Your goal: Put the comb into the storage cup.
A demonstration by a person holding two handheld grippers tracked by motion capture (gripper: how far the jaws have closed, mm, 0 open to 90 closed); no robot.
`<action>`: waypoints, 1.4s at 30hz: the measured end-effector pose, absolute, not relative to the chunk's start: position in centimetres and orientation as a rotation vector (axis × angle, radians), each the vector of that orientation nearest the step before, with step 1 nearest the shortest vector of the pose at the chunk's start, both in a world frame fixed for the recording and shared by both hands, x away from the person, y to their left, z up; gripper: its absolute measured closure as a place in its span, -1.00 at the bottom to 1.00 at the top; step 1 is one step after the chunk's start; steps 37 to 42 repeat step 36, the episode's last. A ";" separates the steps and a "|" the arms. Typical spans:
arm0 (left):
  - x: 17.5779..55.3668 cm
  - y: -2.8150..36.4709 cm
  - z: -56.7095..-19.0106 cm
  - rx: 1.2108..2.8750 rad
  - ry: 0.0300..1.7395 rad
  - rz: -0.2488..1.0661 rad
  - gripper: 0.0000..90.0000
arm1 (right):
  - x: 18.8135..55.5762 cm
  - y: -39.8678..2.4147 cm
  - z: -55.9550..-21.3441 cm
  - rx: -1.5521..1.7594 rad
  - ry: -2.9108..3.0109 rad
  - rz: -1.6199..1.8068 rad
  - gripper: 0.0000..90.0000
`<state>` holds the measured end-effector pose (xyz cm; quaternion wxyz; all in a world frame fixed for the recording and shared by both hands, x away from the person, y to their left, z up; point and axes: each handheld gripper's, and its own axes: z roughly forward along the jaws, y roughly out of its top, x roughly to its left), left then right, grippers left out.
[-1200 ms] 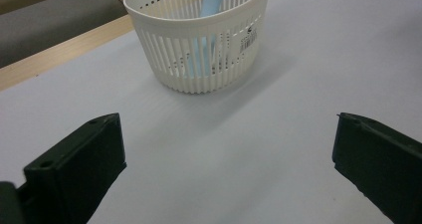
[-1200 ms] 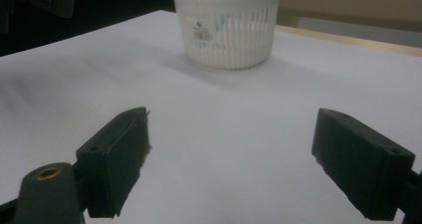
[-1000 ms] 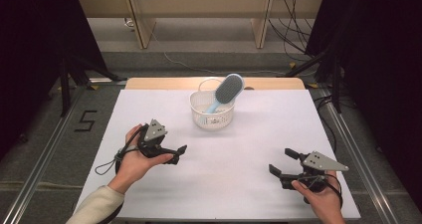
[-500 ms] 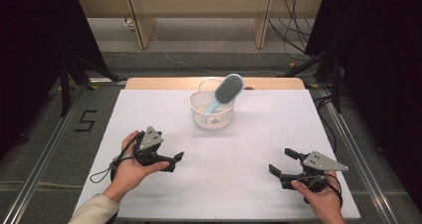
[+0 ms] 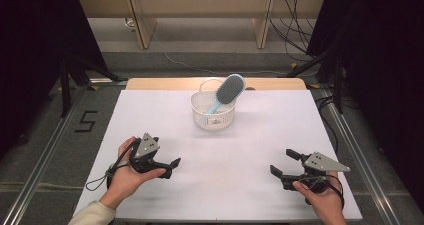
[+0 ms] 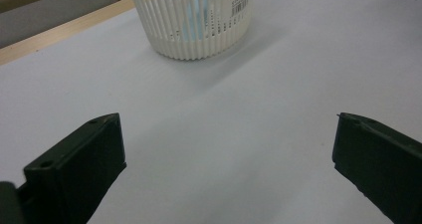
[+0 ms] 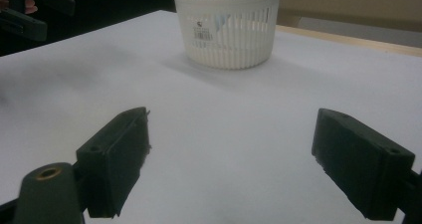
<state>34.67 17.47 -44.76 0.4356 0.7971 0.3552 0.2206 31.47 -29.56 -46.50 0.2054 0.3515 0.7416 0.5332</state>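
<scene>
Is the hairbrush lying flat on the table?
No, the hairbrush stands tilted inside the white basket, its head above the rim.

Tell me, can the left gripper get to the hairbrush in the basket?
Probably yes. The left gripper is open, and only bare white table lies between it and the basket. The hairbrush sticks up above the rim, uncovered.

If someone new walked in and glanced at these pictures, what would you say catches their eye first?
Most likely the white slatted basket at the far middle of the white table, with a light blue hairbrush standing tilted in it, head above the rim. Next, the two black grippers near the front edge: the left gripper and the right gripper, both with jaws spread wide and nothing between them.
</scene>
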 end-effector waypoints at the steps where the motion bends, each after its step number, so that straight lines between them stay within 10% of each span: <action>1: 34.6 17.6 -44.8 1.988 0.880 0.555 -1.00 | 31.5 -29.6 -46.5 0.979 2.066 1.488 -0.65; 42: 32.9 19.0 -46.7 1.966 0.884 0.624 -1.00 | 31.4 -29.6 -46.5 0.960 2.081 1.470 -0.65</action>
